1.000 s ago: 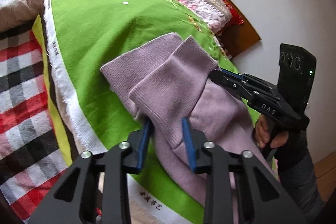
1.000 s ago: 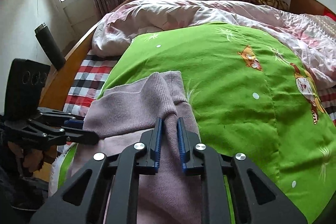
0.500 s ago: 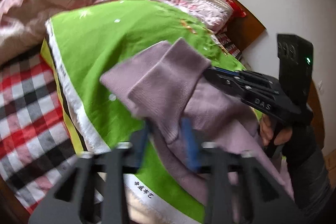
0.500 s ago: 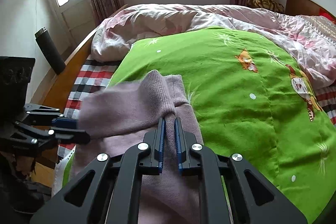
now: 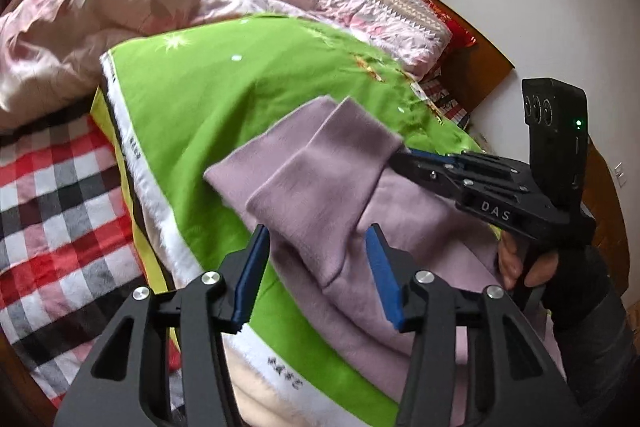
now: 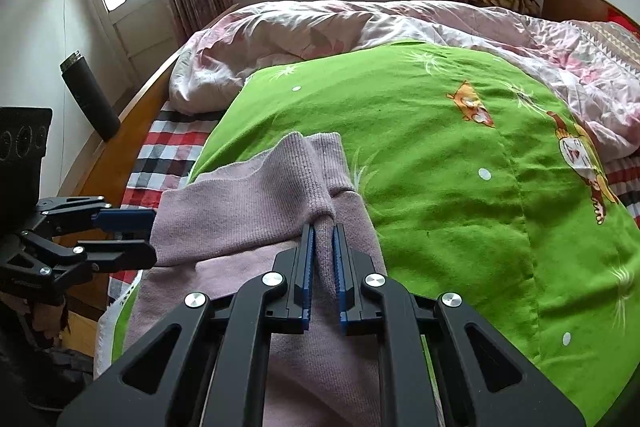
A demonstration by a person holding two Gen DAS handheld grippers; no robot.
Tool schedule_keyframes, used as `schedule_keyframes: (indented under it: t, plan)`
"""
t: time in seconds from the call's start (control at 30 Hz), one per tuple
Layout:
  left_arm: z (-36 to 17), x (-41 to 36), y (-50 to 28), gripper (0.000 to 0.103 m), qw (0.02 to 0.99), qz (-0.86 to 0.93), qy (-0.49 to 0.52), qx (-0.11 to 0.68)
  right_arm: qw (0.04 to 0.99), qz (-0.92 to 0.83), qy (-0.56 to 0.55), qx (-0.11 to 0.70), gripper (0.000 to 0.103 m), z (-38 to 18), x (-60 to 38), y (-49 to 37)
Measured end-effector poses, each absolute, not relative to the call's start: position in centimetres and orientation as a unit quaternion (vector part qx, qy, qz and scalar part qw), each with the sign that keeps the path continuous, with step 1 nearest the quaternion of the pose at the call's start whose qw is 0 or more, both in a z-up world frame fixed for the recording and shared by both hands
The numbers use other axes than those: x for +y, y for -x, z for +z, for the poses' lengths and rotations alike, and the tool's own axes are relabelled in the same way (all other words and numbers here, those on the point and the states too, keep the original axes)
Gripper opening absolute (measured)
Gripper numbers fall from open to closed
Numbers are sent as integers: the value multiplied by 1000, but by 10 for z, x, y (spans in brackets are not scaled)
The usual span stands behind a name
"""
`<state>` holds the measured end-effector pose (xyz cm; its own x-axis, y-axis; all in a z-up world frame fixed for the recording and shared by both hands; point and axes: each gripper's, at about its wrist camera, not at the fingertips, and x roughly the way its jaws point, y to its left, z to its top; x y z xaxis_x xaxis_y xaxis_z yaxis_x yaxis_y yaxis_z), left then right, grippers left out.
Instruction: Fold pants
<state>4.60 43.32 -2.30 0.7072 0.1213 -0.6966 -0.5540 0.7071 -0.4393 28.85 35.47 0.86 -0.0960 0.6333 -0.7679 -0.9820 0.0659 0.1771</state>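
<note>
R hand-held gripper [image 6: 322, 251] clamps the lilac knit pants [image 6: 256, 199] cuff, L hand-held gripper [image 5: 316, 267] just widened, unclenched, cuff edge straight ahead betw. its jaws.

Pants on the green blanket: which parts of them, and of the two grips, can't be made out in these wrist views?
- Pants: the lower stretch is cut off by the bottom edge and both grippers' frames, in both views.
- Right gripper: shut on the pants; the pinched fold hides what lies beneath.
- Left gripper: its jaws have just been opening, with a cuff between them; cuff edges blurred, contact unclear.
- Green blanket: pants cover its near part.
</note>
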Motion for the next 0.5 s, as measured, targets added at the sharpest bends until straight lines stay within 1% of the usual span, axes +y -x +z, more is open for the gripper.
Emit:
schedule_keyframes:
  t: [0.03, 0.07, 0.1, 0.17, 0.23, 0.4, 0.5]
  plan:
    - [-27, 435, -49, 47, 862, 190, 331, 335, 630, 641, 235, 370, 11, 8, 355, -289]
    - [-32, 438, -52, 40, 860, 183, 339, 336, 630, 641, 234, 369, 11, 8, 354, -289]
    - [-37, 440, -55, 35, 857, 180, 345, 338, 631, 641, 234, 369, 11, 8, 354, -289]
    - [-41, 442, -56, 14, 861, 170, 351, 326, 632, 640, 234, 369, 11, 8, 354, -289]
    - [-35, 437, -54, 6, 871, 183, 335, 309, 634, 640, 234, 366, 11, 9, 353, -288]
    - [-9, 435, -47, 5, 890, 184, 308, 283, 643, 650, 199, 353, 10, 28, 348, -290]
    - [6, 453, -44, 5, 893, 195, 300, 272, 646, 659, 182, 339, 10, 47, 358, -293]
